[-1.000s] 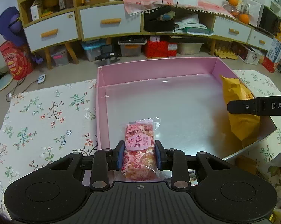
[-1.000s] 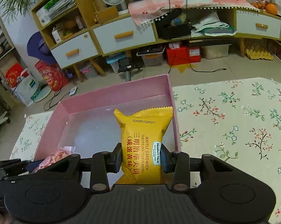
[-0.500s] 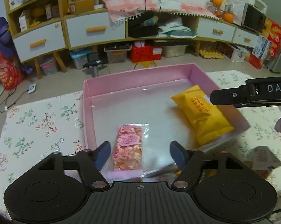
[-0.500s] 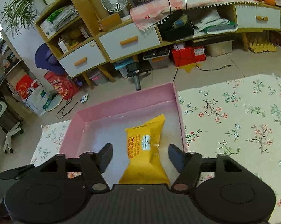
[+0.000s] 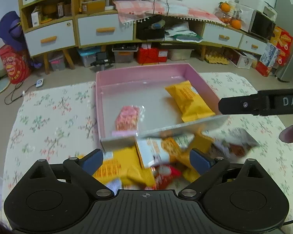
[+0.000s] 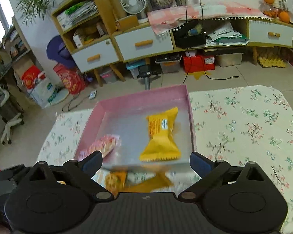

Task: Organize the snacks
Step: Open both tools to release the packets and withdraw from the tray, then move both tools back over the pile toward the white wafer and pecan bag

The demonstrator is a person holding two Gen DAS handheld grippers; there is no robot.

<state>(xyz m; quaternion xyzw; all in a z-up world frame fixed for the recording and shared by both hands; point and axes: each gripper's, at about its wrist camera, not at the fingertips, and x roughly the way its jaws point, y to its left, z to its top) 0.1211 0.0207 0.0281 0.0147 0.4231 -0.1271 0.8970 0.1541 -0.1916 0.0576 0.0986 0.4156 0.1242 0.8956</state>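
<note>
Left wrist view — jaws: the left gripper (image 5: pixel 146 159) has just been opening and now stands wide, nothing between its blue pads; only the loose snack pile shows below the gap.
Left wrist view — done: the pink snack pack (image 5: pixel 127 118) lies flat on the floor of the pink box (image 5: pixel 138 72), near its left wall; the yellow wafer pack (image 5: pixel 189 101) lies toward the right wall, well apart from it.
Left wrist view — left to do: a heap of loose packets (image 5: pixel 156 165) sits on the floral tablecloth (image 5: pixel 52 120) just in front of the box's near wall — yellow, orange and red wrappers, too blurred to count.
Left wrist view — other tool: a black finger of the right gripper (image 5: pixel 259 103) reaches in from the right edge, above the box's right corner, touching nothing.

Right wrist view — jaws: the right gripper (image 6: pixel 146 161) has likewise just been opening; its pads stand far apart and empty.
Right wrist view — done: the yellow wafer pack (image 6: pixel 162 136) rests inside the pink box (image 6: pixel 146 95), beside the right wall, with the pink snack pack (image 6: pixel 104 145) at the near left corner.
Right wrist view — left to do: more packets (image 6: pixel 130 181) lie outside the box, just below its near wall.

Progress: two snacks are in and released; judging by the pile, most of the sorting is still ahead — the next pick would come from that heap.
</note>
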